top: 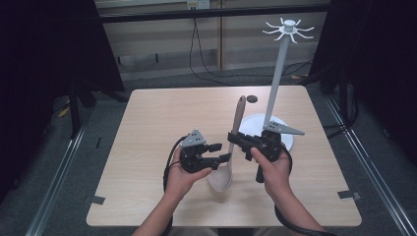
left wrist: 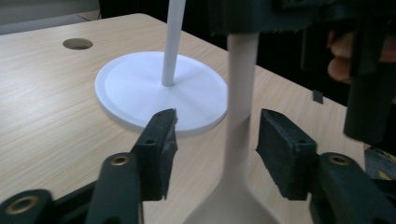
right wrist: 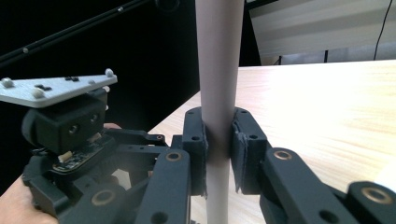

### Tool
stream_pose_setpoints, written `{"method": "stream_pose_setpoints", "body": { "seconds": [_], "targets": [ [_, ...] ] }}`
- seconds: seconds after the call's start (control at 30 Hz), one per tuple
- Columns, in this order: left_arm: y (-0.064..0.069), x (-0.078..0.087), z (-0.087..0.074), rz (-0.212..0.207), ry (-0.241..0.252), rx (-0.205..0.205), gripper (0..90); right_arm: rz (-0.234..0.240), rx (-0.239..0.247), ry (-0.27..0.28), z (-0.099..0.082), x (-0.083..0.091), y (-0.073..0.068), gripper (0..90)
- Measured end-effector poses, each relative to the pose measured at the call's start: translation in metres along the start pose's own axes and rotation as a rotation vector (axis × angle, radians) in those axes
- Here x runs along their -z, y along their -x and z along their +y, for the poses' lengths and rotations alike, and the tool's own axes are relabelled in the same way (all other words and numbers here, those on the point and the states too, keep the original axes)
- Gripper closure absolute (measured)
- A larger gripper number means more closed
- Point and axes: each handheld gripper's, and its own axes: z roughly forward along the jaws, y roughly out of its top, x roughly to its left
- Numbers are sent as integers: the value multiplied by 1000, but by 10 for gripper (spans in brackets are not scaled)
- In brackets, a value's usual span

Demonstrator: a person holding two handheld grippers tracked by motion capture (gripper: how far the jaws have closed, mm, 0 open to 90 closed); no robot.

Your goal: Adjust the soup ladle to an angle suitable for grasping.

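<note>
A pale wooden spoon (top: pixel 231 147) stands nearly upright above the table, bowl down near the front, handle pointing up and away. My right gripper (top: pixel 235 139) is shut on the spoon's handle (right wrist: pixel 218 93), its pads pressed against both sides. My left gripper (top: pixel 222 152) is open around the spoon's neck (left wrist: pixel 242 102) just above the bowl, with a gap on each side of the neck. A white hanger stand (top: pixel 280 64) with a round white base (left wrist: pixel 140 88) and hooks at the top rises just right of the spoon.
The light wooden table (top: pixel 162 123) has a dark round hole (top: pixel 252 99) near its far edge. Black curtains flank the table, and cables run along the floor behind it. Tape marks sit at the front corners.
</note>
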Motion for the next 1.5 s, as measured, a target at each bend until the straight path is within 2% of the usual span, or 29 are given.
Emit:
{"method": "stream_pose_setpoints", "body": {
  "seconds": [0.1, 0.23, 0.53, 0.7, 1.07, 1.5],
  "targets": [
    [-3, 0, -3, 9, -10, 6, 334, -12, 21, -4, 5, 3, 1, 777],
    [-7, 1, -8, 25, -20, 1, 242, -27, 39, -6, 14, 7, 5, 777],
    [-18, -2, -19, 67, -75, 9, 115, -41, 86, -16, 32, 14, 10, 777],
    [-22, -2, -24, 83, -91, 11, 96, -51, 99, -15, 43, 17, 13, 777],
    [-25, -1, -29, 99, -104, 15, 74, -59, 141, 2, 74, 20, 8, 777],
    [-25, -2, -32, 95, -112, 15, 65, -81, 162, 22, 99, 30, 12, 777]
  ]
}}
